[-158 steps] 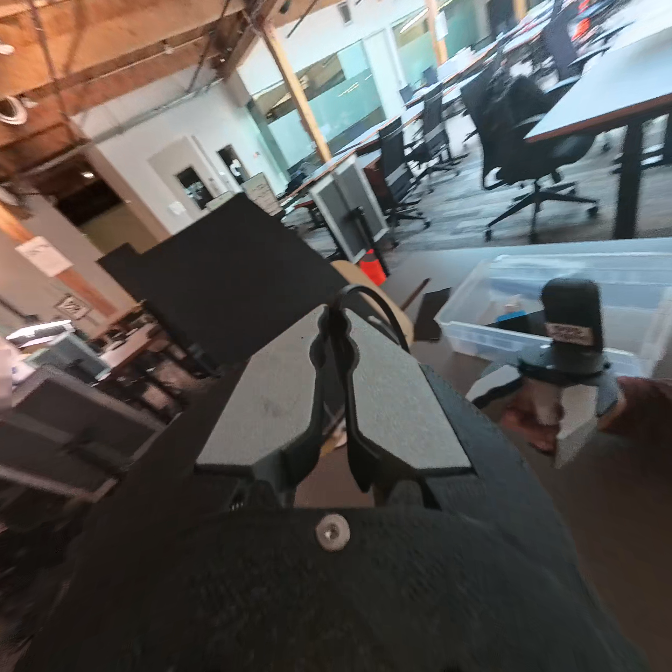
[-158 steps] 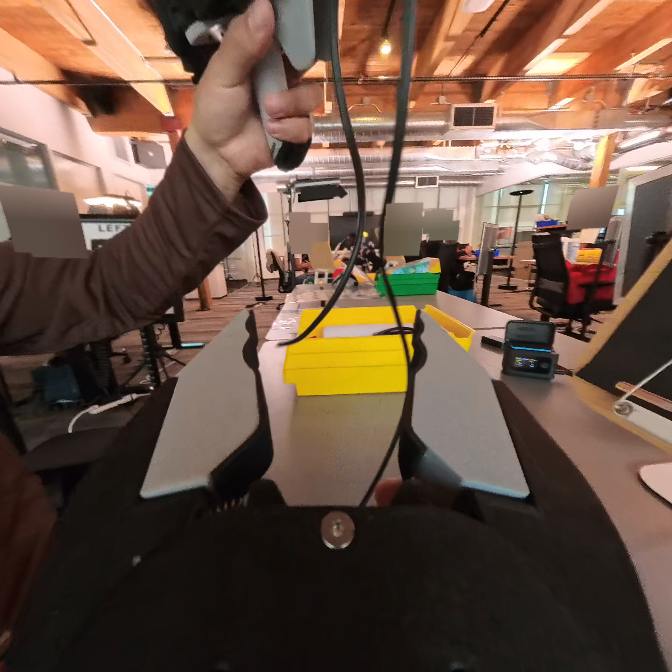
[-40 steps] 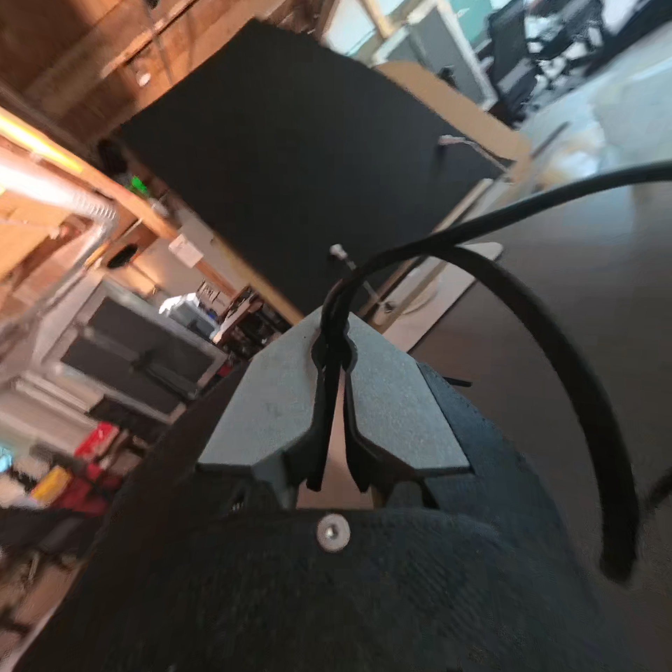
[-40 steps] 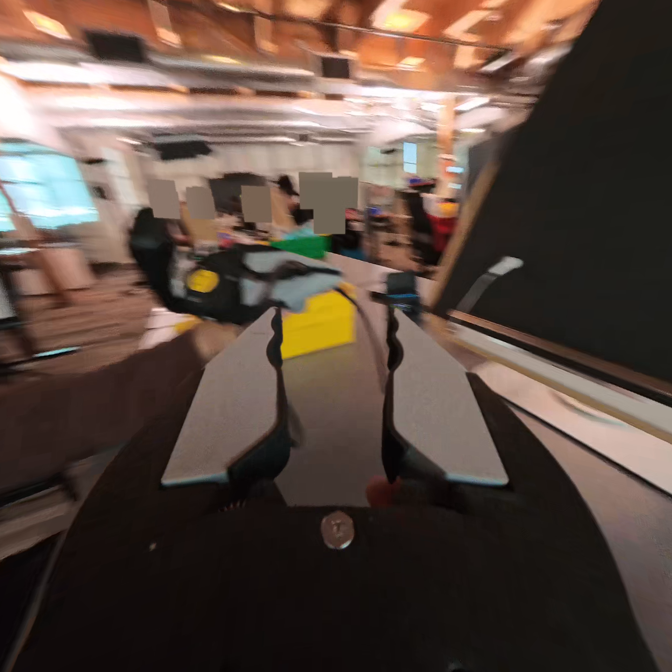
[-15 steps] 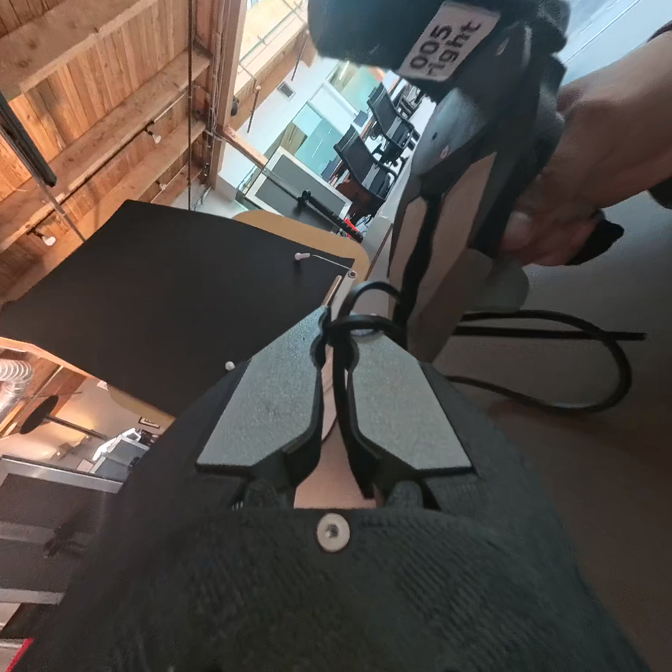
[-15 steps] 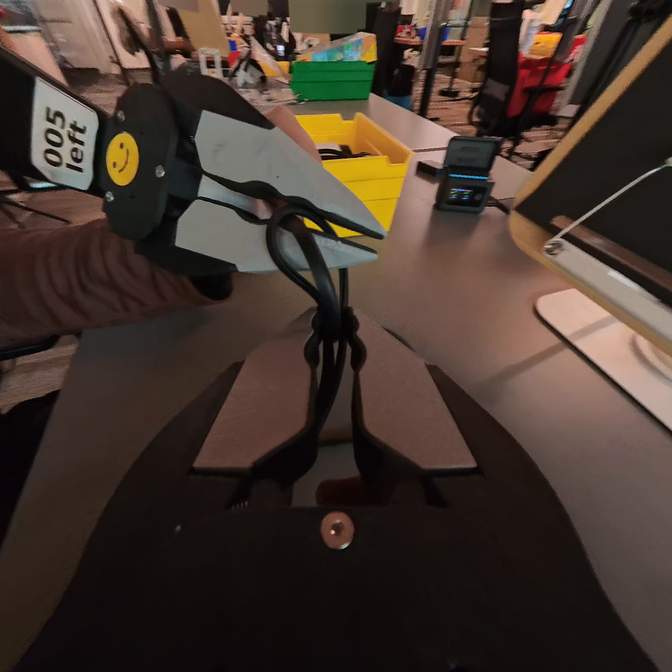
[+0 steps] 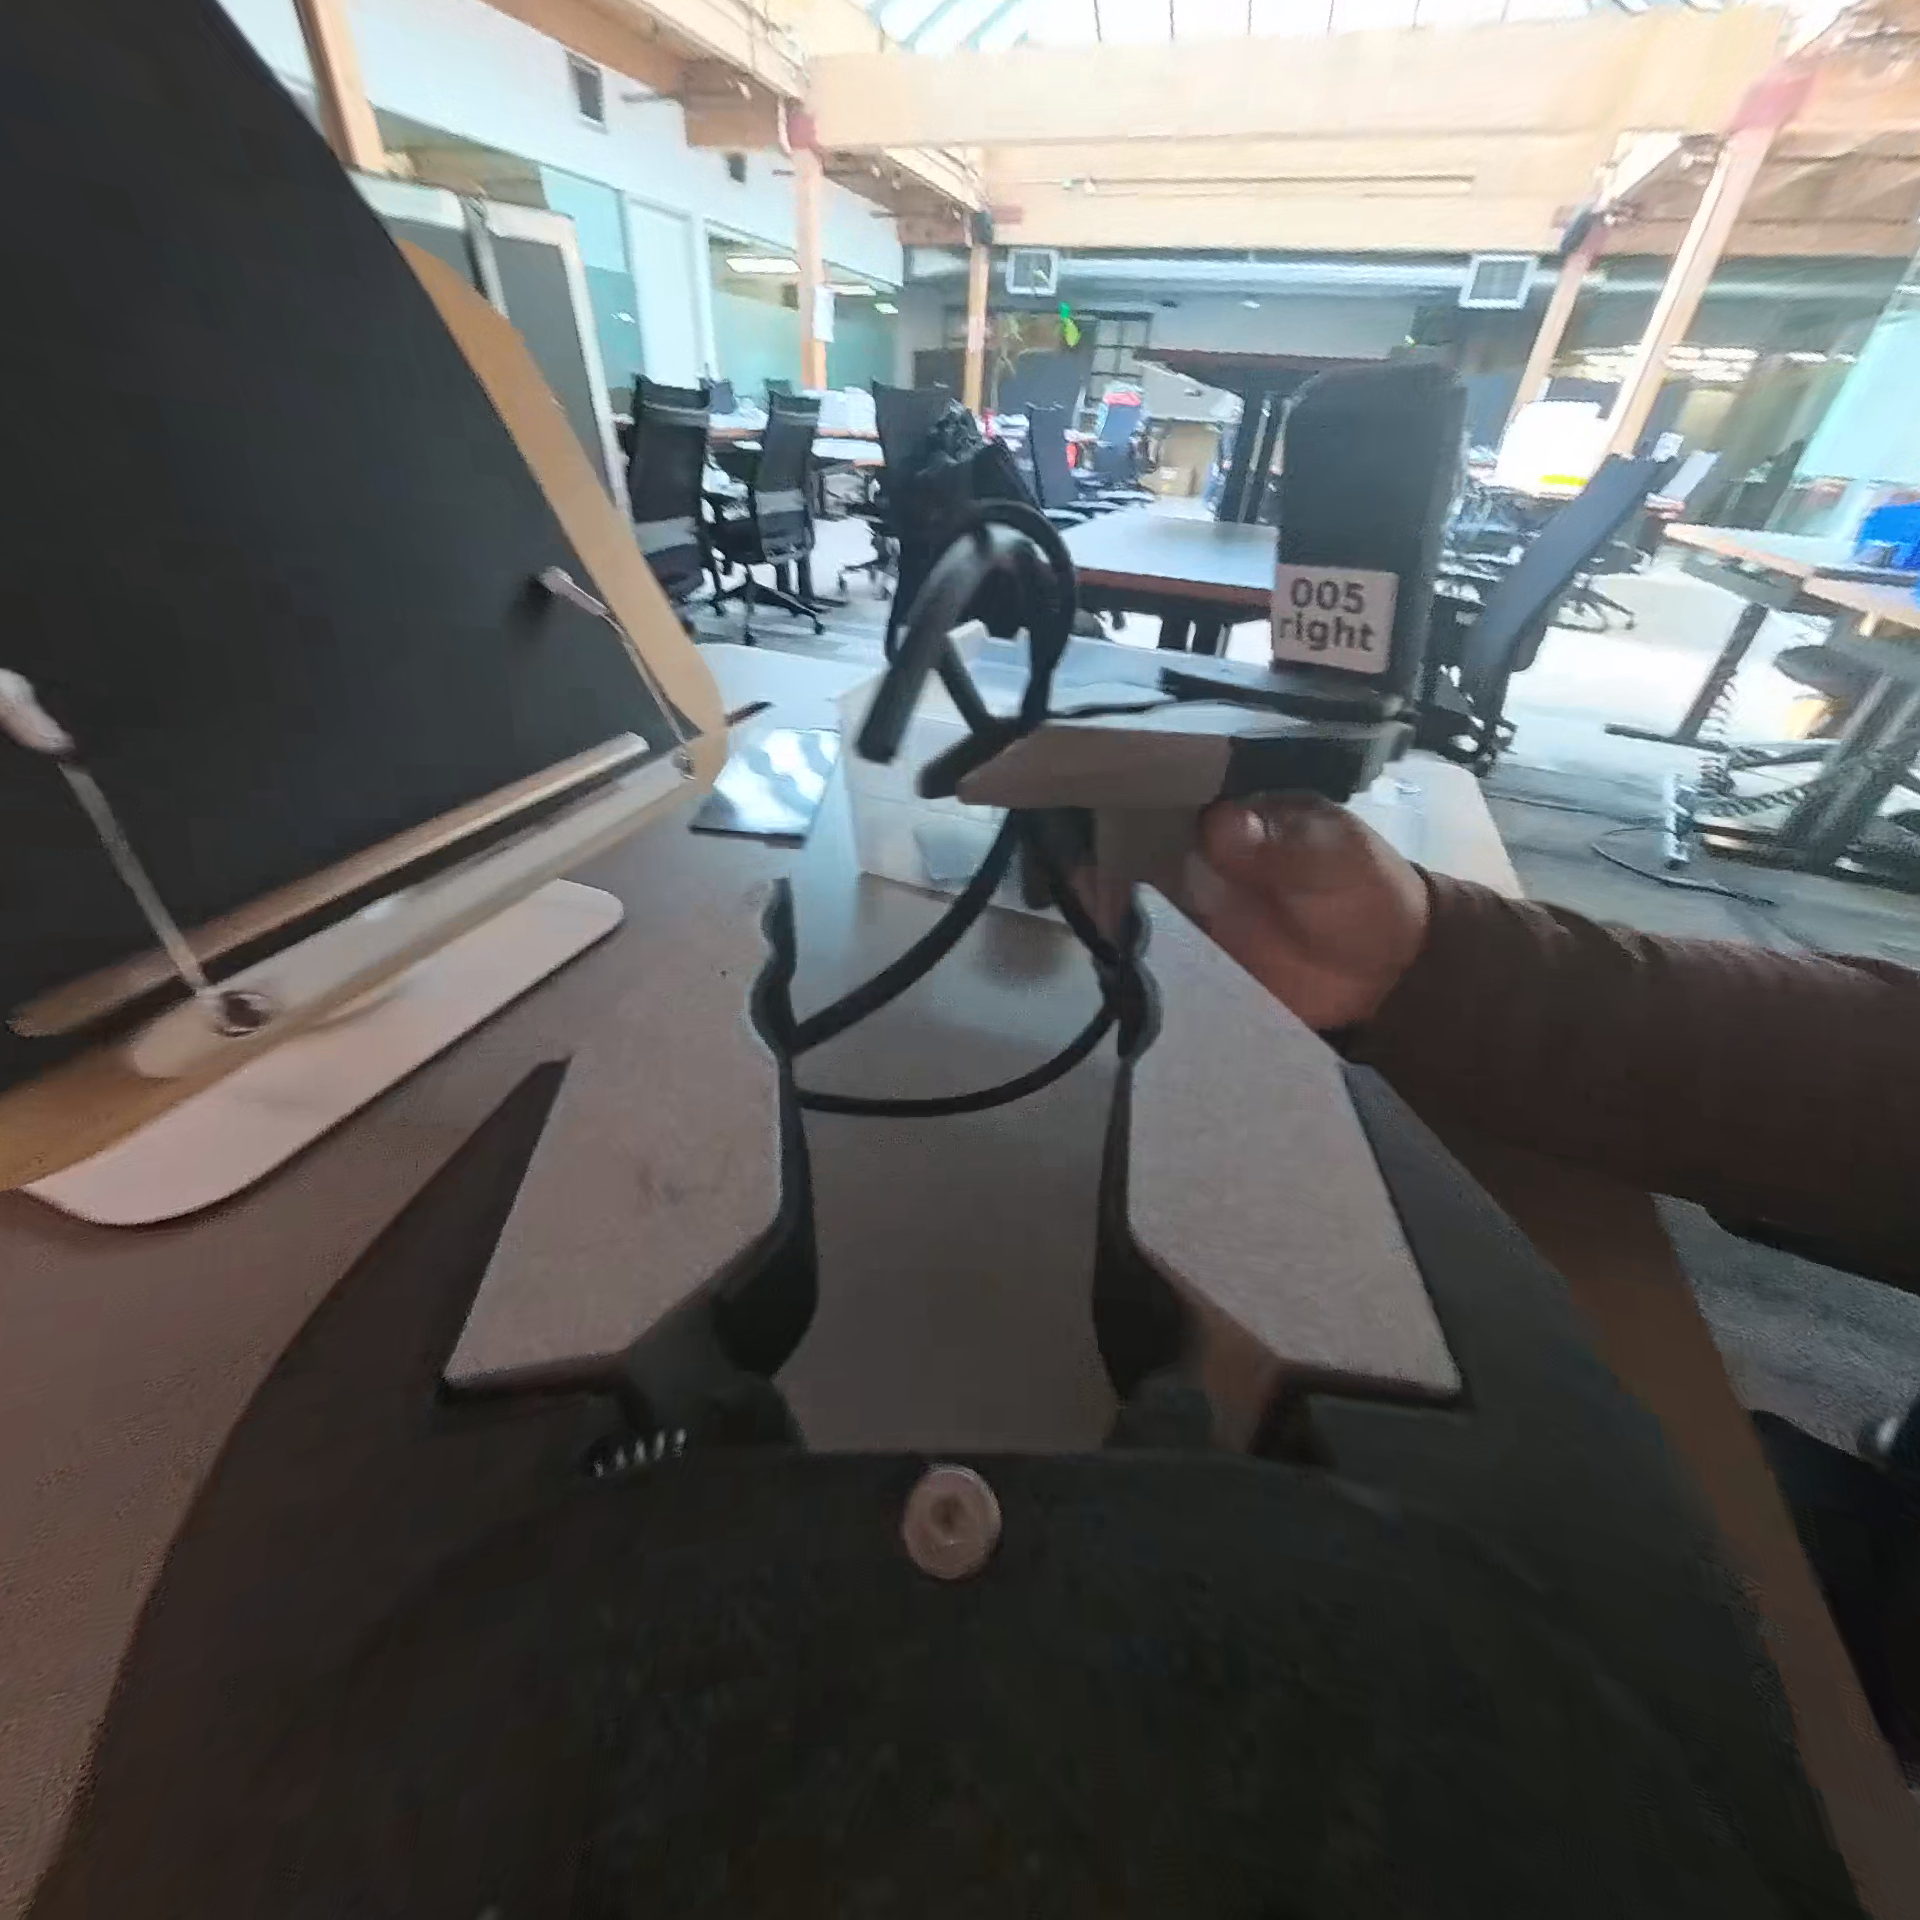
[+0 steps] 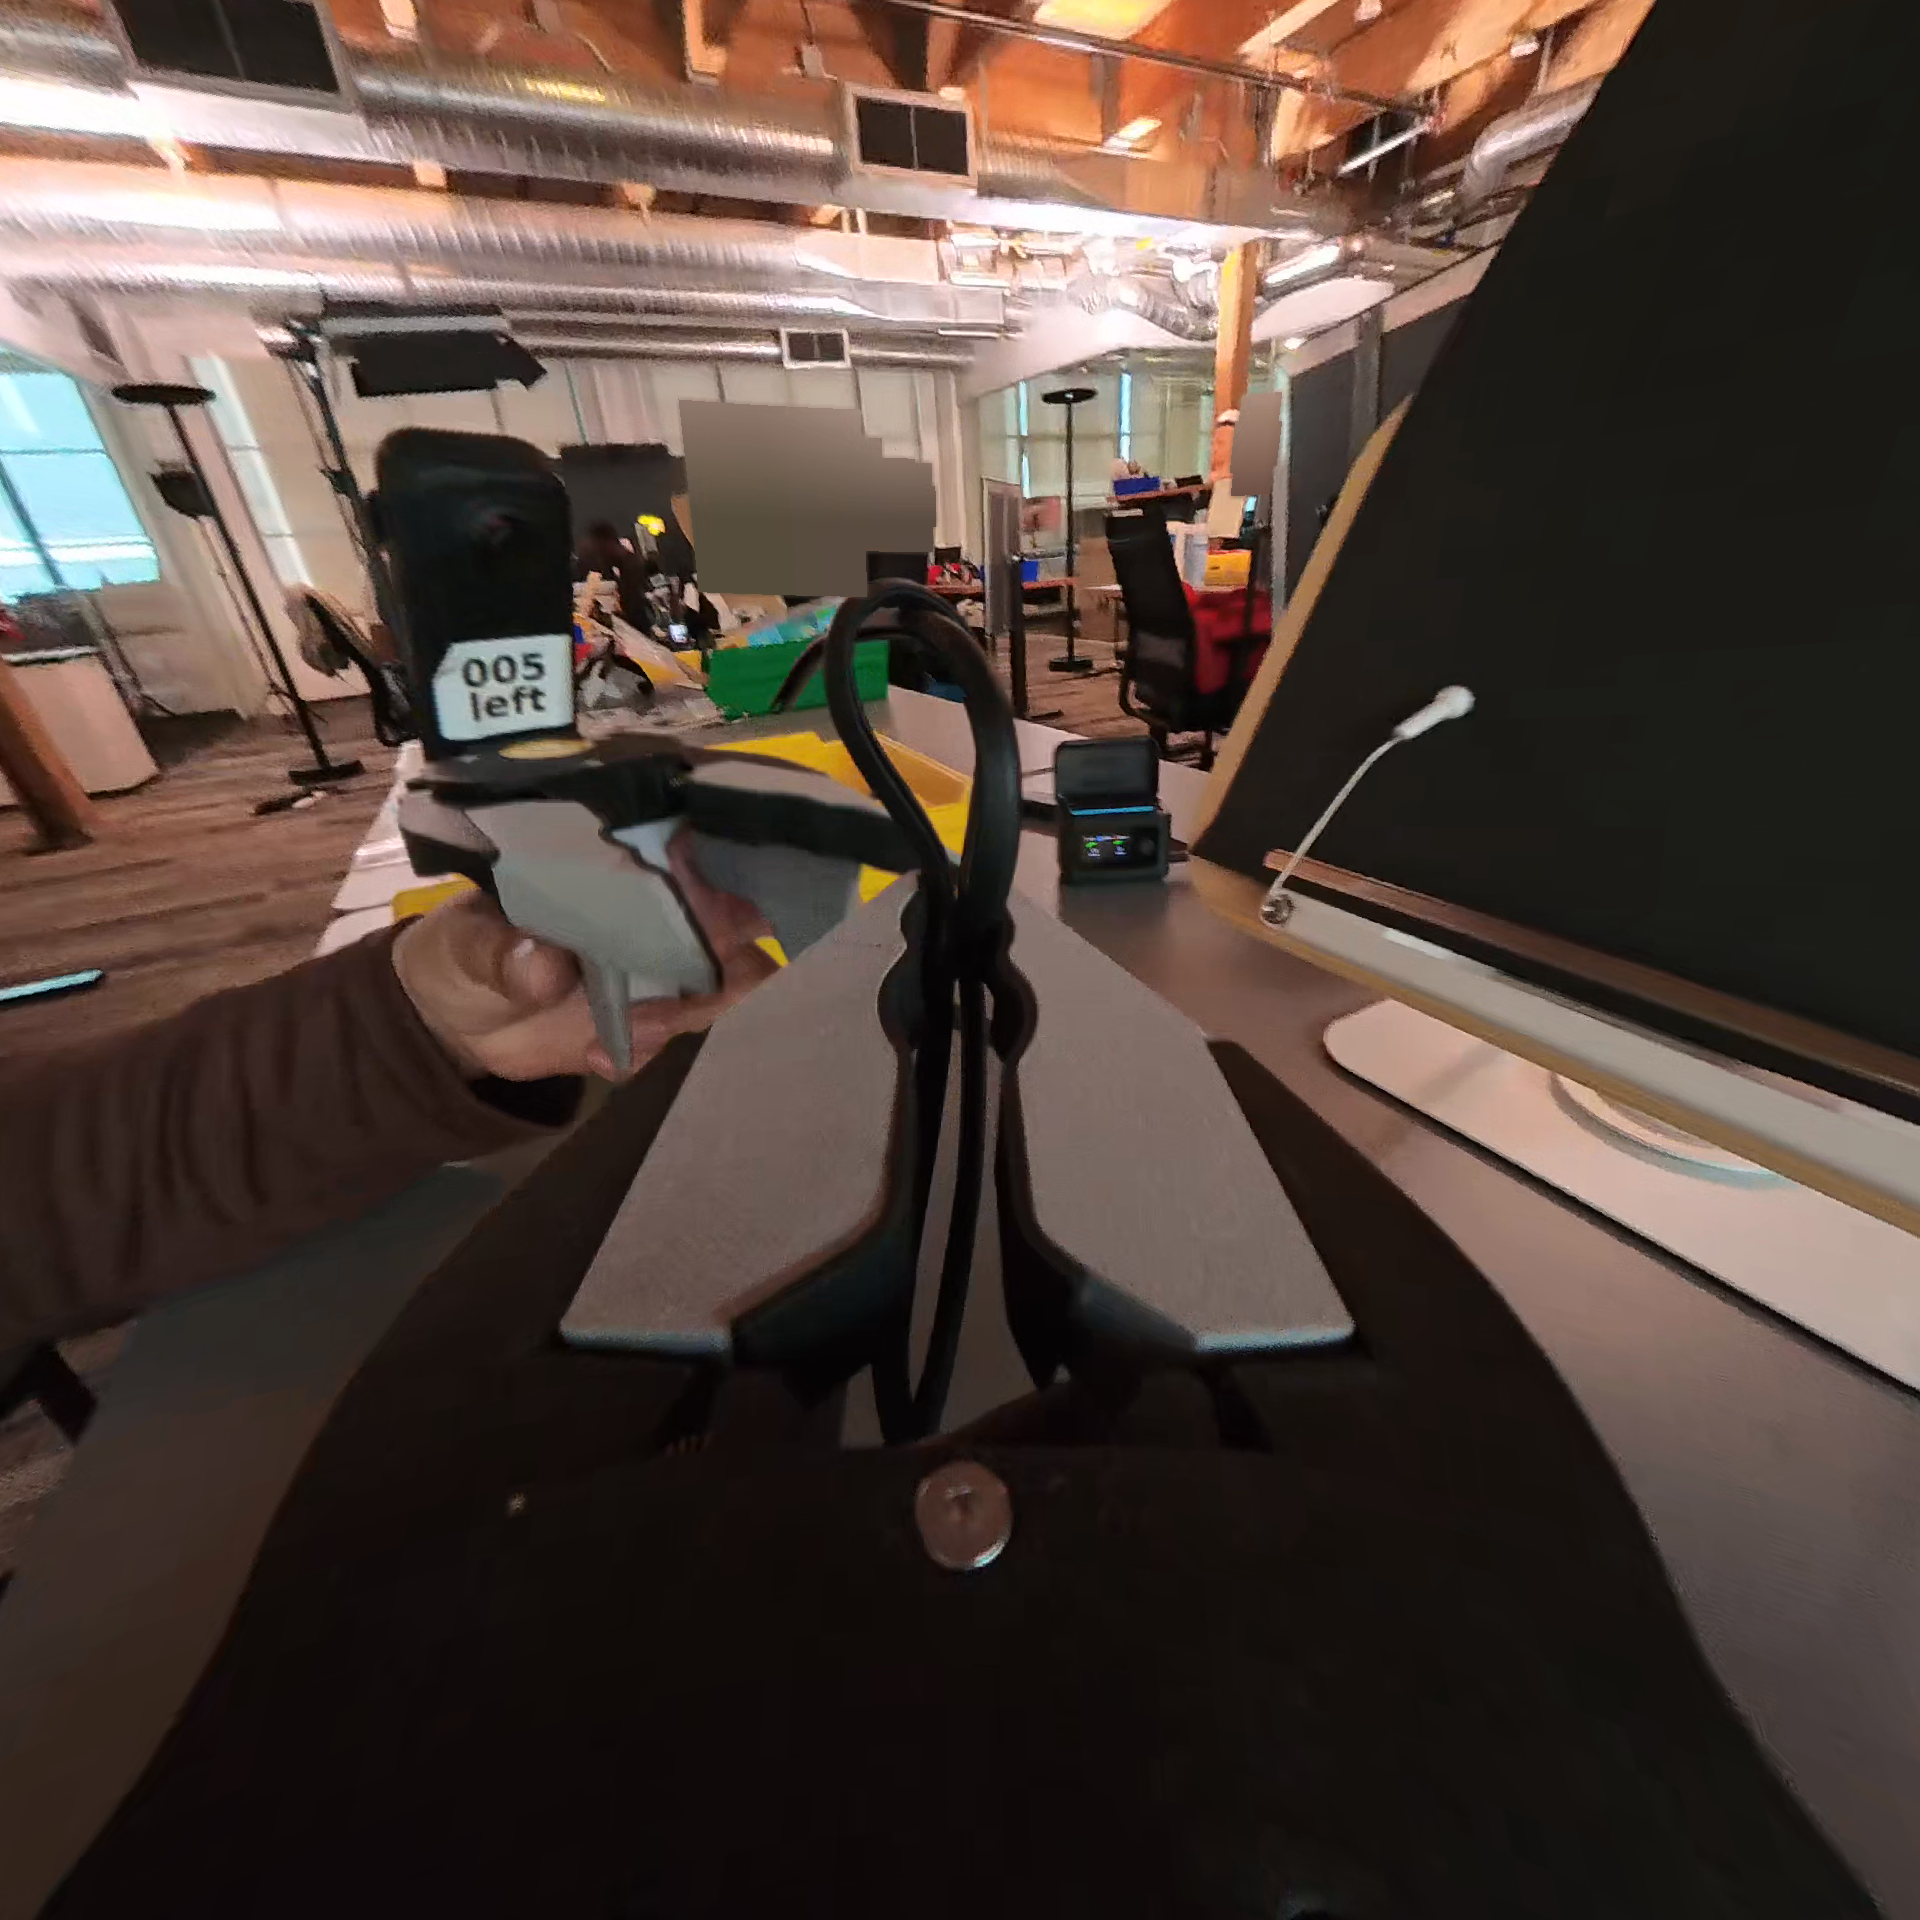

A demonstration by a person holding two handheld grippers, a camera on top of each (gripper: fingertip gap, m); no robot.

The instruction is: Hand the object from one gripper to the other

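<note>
Released now: my left tongs [image 7: 951, 997] are gaping wide, letting go of the black cable [image 8: 940, 790].
My right tongs [image 8: 958, 971] are pinching it, seemingly firmly; next I am drawing them apart.

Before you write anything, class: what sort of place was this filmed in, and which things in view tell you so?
Most likely an open-plan office or workshop: rows of desks with black swivel chairs, exposed ceiling ducts over wooden beams, and yellow and green storage bins on the worktable.
</note>
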